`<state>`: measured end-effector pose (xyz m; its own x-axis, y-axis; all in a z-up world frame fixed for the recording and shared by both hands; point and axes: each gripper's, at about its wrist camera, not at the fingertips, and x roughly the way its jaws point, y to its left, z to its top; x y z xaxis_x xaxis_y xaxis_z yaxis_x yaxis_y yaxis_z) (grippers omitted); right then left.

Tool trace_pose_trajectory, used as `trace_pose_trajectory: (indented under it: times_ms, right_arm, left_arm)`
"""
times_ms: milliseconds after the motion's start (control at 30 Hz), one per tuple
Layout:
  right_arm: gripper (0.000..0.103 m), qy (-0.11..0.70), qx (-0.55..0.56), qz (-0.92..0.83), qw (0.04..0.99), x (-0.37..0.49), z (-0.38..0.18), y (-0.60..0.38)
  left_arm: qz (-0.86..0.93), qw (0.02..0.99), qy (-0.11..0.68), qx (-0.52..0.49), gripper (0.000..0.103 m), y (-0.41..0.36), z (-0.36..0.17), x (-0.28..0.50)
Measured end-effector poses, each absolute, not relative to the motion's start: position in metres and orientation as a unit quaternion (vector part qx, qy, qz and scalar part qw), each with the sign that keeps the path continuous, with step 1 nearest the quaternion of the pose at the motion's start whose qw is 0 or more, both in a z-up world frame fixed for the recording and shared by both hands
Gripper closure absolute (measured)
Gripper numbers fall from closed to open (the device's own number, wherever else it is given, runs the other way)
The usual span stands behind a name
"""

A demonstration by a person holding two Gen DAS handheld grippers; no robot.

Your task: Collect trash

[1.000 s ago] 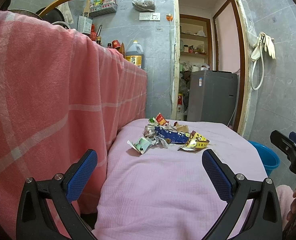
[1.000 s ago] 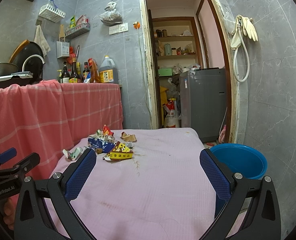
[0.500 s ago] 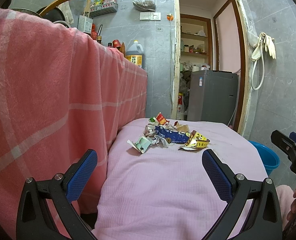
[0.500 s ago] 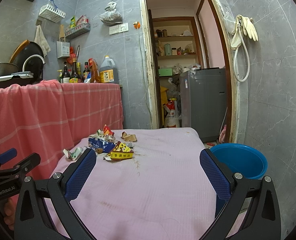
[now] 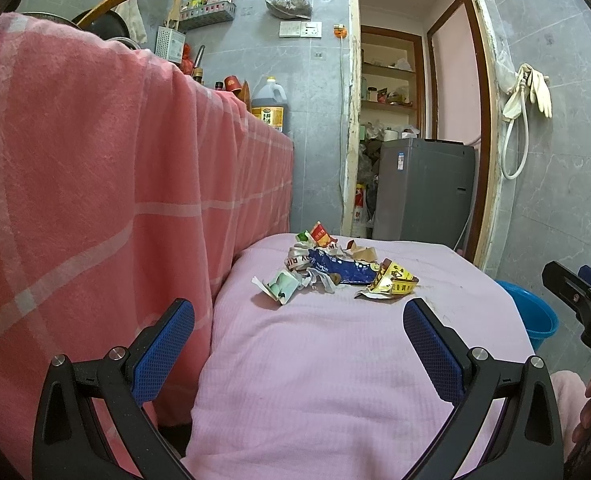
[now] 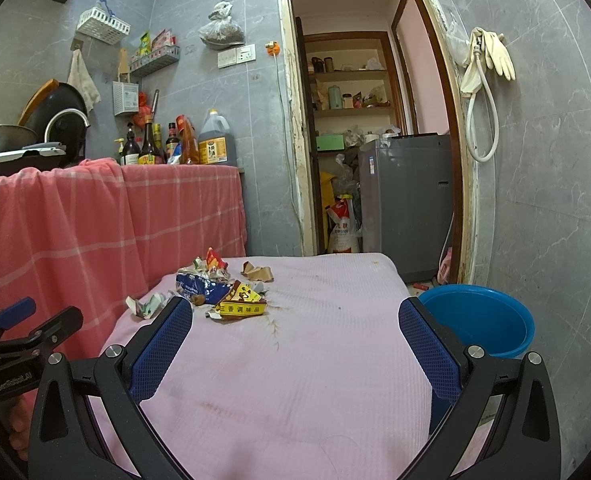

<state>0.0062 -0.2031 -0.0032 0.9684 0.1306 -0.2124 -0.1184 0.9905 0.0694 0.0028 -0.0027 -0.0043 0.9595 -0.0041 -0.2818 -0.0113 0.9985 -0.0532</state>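
On the pink-covered bench (image 6: 335,360), the trash pile (image 5: 331,268) lies toward the far left part of the surface, close to the hanging red checked cloth (image 5: 95,200). Compared with the views from one second and half a second earlier, nothing has changed: the wrappers lie in the same arrangement and both claws sit in the same place. Collection has therefore not begun.

Left claw (image 5: 298,326): jaws spread wide, nothing held, poised above the near edge of the bench and well short of the pile. Right claw (image 6: 295,332): jaws likewise spread wide, nothing held, aimed over the middle of the bench.

Pile contents, as far as can be read: a yellow seasoning packet (image 6: 241,304) nearest the right claw, a blue wrapper (image 6: 199,286) behind it, a crumpled green-and-white wrapper (image 5: 281,285) at the near left, and red and brown scraps at the back.

A blue basin (image 6: 479,320) stands on the floor just beside the right side of the bench; it is the probable receptacle. Every piece remains to be picked up. The thin, flat packets will likely require a low approach along the cloth surface.
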Motion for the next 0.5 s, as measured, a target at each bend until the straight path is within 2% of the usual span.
trace_pose_trajectory:
  times_ms: [500]
  right_arm:
    - [0.0,0.114,0.023,0.071,0.991,0.044,0.016,-0.21]
  left_arm:
    - [0.008,0.991,0.133,-0.011,0.001,-0.004,0.012,0.043]
